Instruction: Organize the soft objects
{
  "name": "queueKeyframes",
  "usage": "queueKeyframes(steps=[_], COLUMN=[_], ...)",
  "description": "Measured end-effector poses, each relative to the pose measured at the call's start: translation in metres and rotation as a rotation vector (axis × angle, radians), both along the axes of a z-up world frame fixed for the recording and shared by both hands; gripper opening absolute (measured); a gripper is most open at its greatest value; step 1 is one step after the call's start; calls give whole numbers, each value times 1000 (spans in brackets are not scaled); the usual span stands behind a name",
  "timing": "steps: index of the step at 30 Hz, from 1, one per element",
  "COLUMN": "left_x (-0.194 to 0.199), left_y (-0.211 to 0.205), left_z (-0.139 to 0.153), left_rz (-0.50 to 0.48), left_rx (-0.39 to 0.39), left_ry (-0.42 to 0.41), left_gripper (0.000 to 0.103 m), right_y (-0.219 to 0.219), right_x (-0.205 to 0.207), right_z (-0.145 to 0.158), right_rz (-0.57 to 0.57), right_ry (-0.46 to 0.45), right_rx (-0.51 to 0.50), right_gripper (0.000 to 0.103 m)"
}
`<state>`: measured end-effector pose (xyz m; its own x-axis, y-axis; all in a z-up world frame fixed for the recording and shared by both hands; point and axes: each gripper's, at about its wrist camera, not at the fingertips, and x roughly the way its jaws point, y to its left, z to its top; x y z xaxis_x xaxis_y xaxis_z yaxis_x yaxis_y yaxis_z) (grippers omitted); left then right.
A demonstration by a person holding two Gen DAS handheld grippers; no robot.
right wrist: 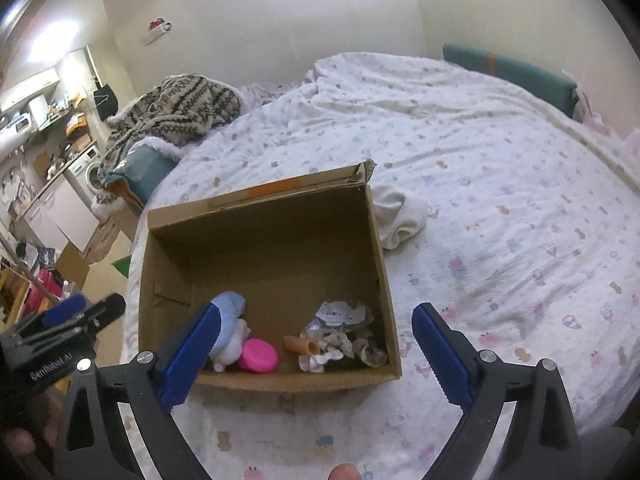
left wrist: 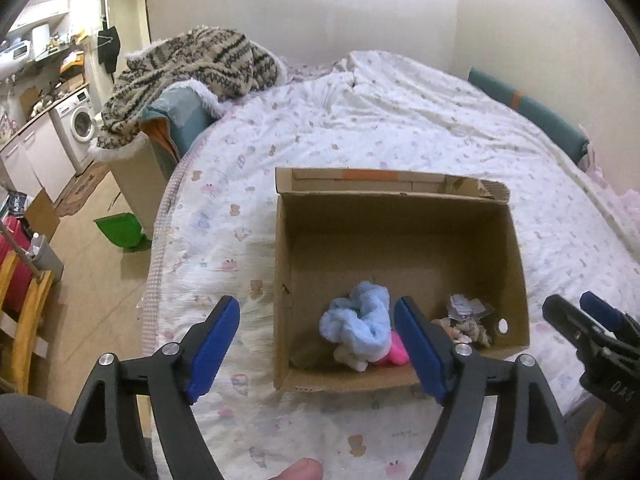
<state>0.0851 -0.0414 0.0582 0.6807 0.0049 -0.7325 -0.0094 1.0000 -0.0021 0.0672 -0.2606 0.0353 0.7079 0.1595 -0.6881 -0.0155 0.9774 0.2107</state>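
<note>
An open cardboard box [left wrist: 400,216] [right wrist: 264,240] stands on the bed. Inside at its near end lie a light blue fluffy cloth [left wrist: 358,316] [right wrist: 230,314], a pink round item [right wrist: 258,355] [left wrist: 394,354], and a heap of cream and beige soft pieces [right wrist: 344,346] [left wrist: 464,326]. A white rolled cloth [right wrist: 400,216] lies on the bed just right of the box. My left gripper [left wrist: 316,344] is open and empty over the box's near left corner. My right gripper [right wrist: 316,352] is open and empty above the box's near edge.
The bed has a white patterned quilt [right wrist: 500,184]. A striped fluffy blanket [left wrist: 188,76] drapes over a teal bed end at the left. A green dustpan [left wrist: 120,230], washing machine [left wrist: 78,128] and wooden chair [left wrist: 24,320] stand on the floor left.
</note>
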Motion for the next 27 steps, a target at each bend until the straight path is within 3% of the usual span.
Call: queueKeyframes(steps=[11,27], left_x=[-44,-60], left_y=[14,32], left_z=[4,-27], left_rz=[-28,22], left_rx=[23,-8], left_ry=[-94,-80], left_gripper=[101,102], right_y=[9,31], right_x=[-35,-47], right_z=[-2,-32], right_rz=[-23,-15], right_ry=[-65,-56], right_rx=[-64,-163], right_gripper=[103,103])
